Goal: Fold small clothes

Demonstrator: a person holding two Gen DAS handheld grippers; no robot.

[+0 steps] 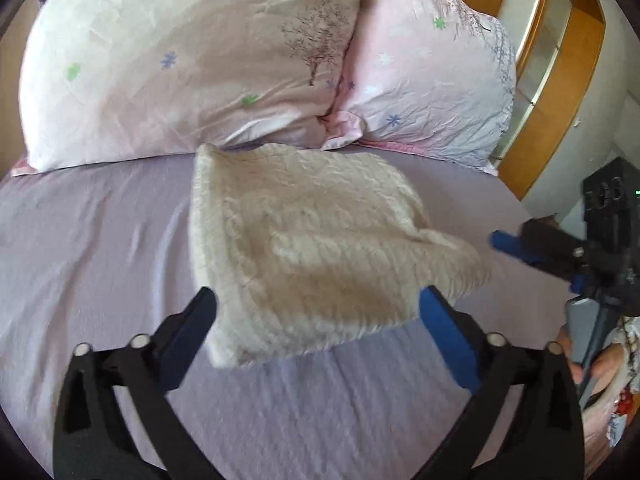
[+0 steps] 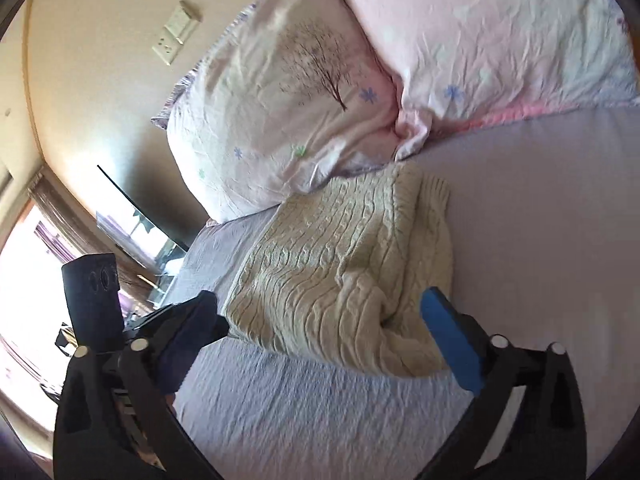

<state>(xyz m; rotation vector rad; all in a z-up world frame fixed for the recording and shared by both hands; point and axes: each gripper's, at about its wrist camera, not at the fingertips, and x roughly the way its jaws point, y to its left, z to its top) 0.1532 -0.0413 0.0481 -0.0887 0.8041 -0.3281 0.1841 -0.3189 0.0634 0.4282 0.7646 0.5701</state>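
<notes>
Cream knit sweater (image 1: 316, 248) folded, long axis toward pillows (image 1: 192, 56), jaws apart

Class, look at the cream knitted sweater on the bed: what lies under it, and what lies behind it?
Under the sweater is the lilac bedsheet; anything beneath its folds is hidden. Behind it sit two pillows, touching its far edge.

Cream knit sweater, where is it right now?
The cream knit sweater lies mid-bed on the lilac sheet, just below the two pillows, ahead of both open jaws.
</notes>
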